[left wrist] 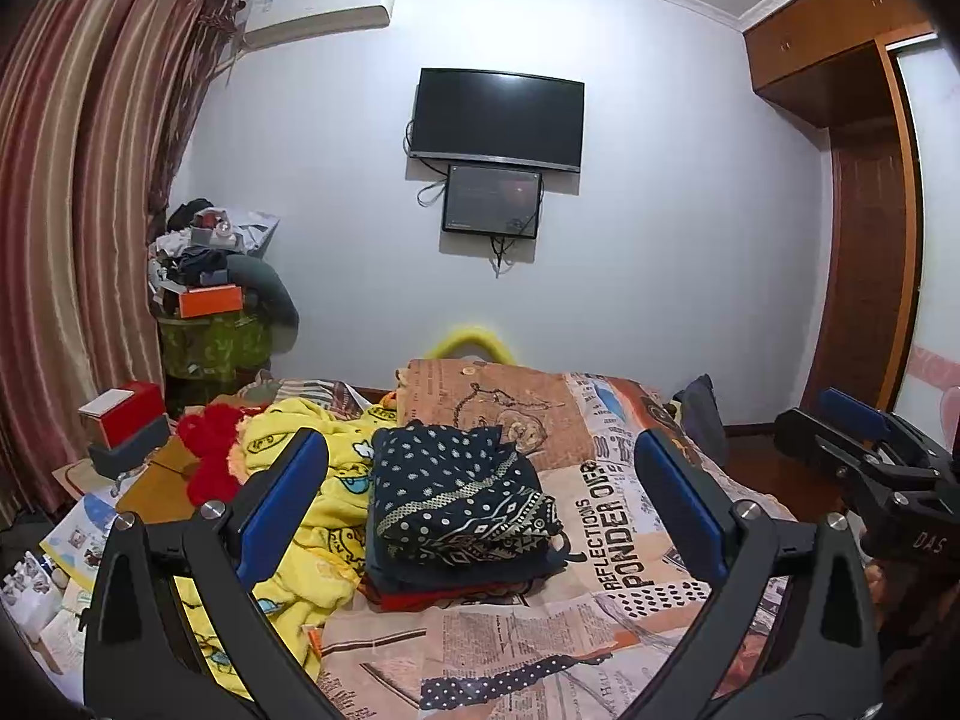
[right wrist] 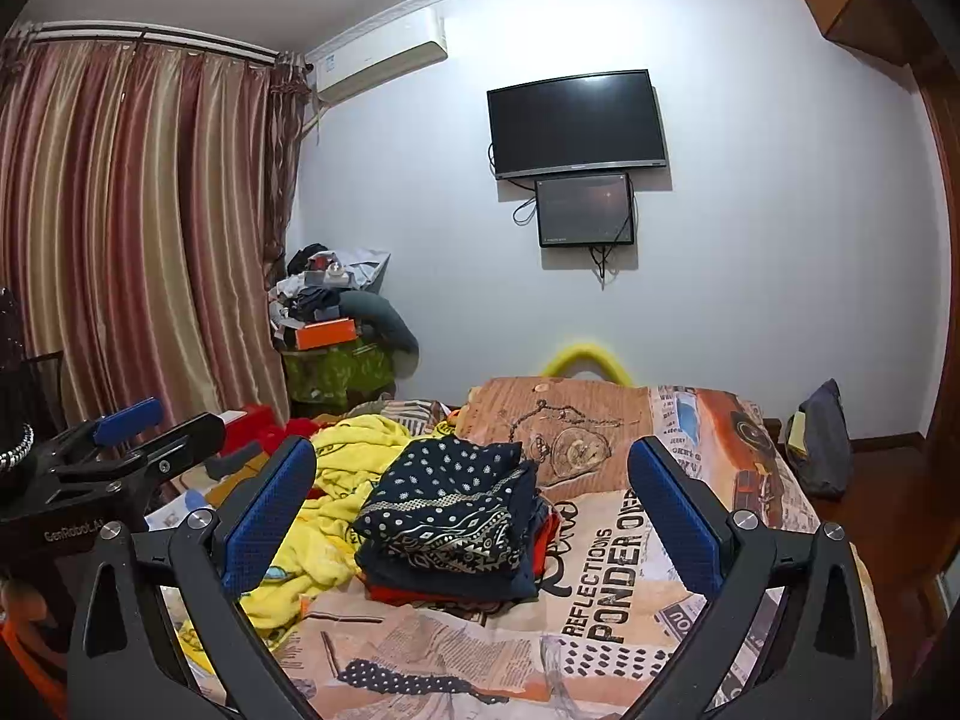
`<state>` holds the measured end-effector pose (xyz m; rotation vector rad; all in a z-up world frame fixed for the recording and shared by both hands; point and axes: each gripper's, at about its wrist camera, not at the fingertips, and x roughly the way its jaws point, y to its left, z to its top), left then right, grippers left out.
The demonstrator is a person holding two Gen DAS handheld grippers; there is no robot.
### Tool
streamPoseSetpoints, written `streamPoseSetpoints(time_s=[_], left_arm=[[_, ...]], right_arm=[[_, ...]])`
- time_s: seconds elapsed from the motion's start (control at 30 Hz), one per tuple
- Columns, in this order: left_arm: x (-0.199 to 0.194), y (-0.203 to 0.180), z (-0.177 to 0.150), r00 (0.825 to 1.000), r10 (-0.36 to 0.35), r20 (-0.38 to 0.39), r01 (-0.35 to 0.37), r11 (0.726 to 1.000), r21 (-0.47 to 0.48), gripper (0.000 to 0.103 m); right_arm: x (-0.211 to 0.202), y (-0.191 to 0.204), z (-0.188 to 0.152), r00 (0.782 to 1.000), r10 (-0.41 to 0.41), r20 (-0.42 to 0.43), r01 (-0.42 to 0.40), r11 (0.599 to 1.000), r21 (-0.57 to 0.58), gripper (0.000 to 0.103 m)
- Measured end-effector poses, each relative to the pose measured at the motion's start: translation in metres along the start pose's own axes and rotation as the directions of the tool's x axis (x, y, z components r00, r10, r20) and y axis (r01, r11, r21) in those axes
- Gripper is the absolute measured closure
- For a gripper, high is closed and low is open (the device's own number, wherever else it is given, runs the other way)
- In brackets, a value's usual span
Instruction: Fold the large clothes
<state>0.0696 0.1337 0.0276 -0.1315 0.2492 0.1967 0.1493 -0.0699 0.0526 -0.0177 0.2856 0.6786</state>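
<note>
A folded dark navy patterned garment [left wrist: 462, 498] lies on top of a small stack with a red piece under it, on the newspaper-print bedspread [left wrist: 624, 546]. It also shows in the right wrist view [right wrist: 450, 510]. A crumpled yellow cartoon-print garment [left wrist: 312, 480] lies to its left, also in the right wrist view [right wrist: 342, 480]. My left gripper [left wrist: 480, 474] is open and empty, held above the bed in front of the stack. My right gripper [right wrist: 474, 480] is open and empty too, beside the left one.
A red fluffy item [left wrist: 210, 450] and a red box [left wrist: 126, 414] lie at the bed's left edge among papers. A cluttered pile [left wrist: 210, 288] stands in the corner by the curtains. A dark bag [right wrist: 822, 438] sits on the floor at right. A wardrobe [left wrist: 864, 180] stands right.
</note>
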Motion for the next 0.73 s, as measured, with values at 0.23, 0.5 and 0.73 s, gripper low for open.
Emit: streamPoseSetpoints(time_s=[0.23, 0.5, 0.73], left_arm=[[0.0007, 0.0027, 0.0000, 1.000, -0.008, -0.003, 0.008, 1.000, -0.009, 0.000], [-0.0031, 0.0001, -0.0009, 1.000, -0.018, 0.008, 0.018, 1.000, 0.009, 0.000], [-0.0022, -0.0020, -0.0028, 1.000, -0.016, 0.006, 0.016, 1.000, 0.020, 0.000]], right_arm=[[0.0001, 0.0009, -0.0005, 1.000, 0.000, 0.002, 0.000, 1.000, 0.003, 0.000], [0.0000, 0.0013, -0.0005, 1.000, 0.002, 0.000, -0.002, 1.000, 0.005, 0.000], [0.0010, 0.0027, -0.0015, 1.000, 0.001, -0.003, -0.001, 1.000, 0.006, 0.000]])
